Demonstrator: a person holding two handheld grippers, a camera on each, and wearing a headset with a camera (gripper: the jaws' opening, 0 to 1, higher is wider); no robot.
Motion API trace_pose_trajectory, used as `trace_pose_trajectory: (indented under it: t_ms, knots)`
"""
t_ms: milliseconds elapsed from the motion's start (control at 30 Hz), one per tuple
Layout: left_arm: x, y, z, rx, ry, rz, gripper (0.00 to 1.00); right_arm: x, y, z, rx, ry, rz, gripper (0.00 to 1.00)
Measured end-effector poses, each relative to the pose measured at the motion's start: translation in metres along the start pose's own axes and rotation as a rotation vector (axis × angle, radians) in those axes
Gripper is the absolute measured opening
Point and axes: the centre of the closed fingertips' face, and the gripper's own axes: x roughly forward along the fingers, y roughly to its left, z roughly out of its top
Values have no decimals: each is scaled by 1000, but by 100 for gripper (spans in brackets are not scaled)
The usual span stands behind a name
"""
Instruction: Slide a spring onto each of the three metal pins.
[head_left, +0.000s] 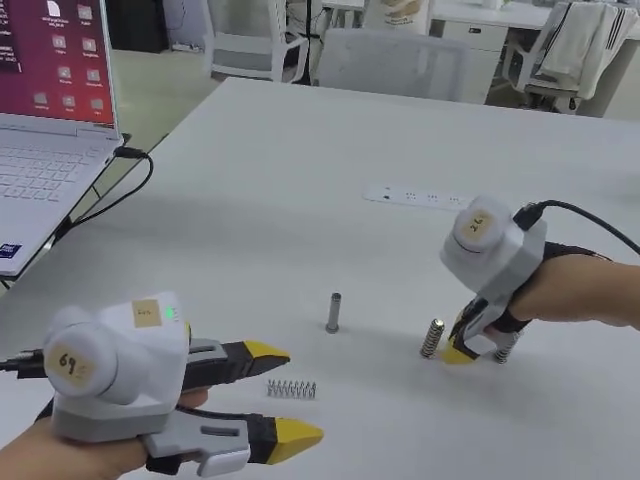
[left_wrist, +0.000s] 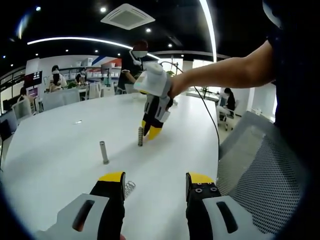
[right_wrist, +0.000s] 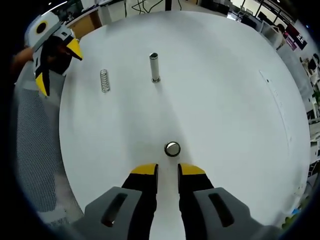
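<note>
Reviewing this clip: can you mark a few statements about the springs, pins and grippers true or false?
1. A spring lies loose on the table. True.
2. The pin nearest that spring already wears one. False: it stands bare.
3. The left gripper is shut on the loose spring. False: its jaws are open and the spring lies on the table by them.
4. A sprung pin stands beside the right gripper. True.
5. An open laptop sits at the table's left edge. True.
</note>
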Motion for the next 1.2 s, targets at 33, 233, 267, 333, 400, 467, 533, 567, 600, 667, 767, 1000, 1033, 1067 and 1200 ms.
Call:
trace_pose_trajectory:
  t_ms: [33, 233, 267, 333, 400, 467, 533, 567, 600, 667, 767, 1000, 1033, 1067, 1200]
  knots:
    - [0, 0, 0, 0, 0, 0, 43, 0, 1, -2, 1, 0, 1, 14]
    - [0, 0, -1, -2, 1, 0, 43, -3, 10, -4, -2, -14, 1, 13]
    - [-1, 0, -1, -3, 0, 0, 43, -3, 11, -5, -5, -15, 1, 14]
    - [-1, 0, -1, -3, 2, 0, 43, -3, 15, -5, -15, -18, 1, 14]
    - [-1, -1, -2, -5, 2, 0, 43, -4, 20, -4, -23, -22, 3, 14]
    - [-1, 0, -3, -4, 2, 1, 43, -4, 25, -2, -27, -29, 6, 14]
    - [-2, 0, -3, -6, 1, 1, 43, -4, 31, -1, -36, -33, 11, 14]
    - [-2, 0, -3, -6, 1, 2, 43, -4, 33, 0, -39, -34, 13, 14]
    - [-2, 0, -3, -7, 2, 3, 43, -3, 36, 1, -44, -37, 16, 14]
    - [-3, 0, -3, -8, 1, 4, 43, -2, 41, 3, -46, -39, 25, 14]
    - [-4, 1, -4, -9, 1, 8, 43, 0, 52, 6, -54, -41, 40, 14]
    - [-6, 1, -4, -9, -1, 14, 43, 5, 71, 17, -80, -55, 68, 14]
    - [-6, 1, -4, -9, -1, 14, 43, 6, 73, 18, -85, -56, 70, 14]
    - [-7, 1, -4, -10, -2, 15, 43, 6, 75, 20, -88, -57, 73, 14]
    - [-8, 2, -4, -10, -3, 18, 43, 8, 82, 32, -102, -73, 83, 14]
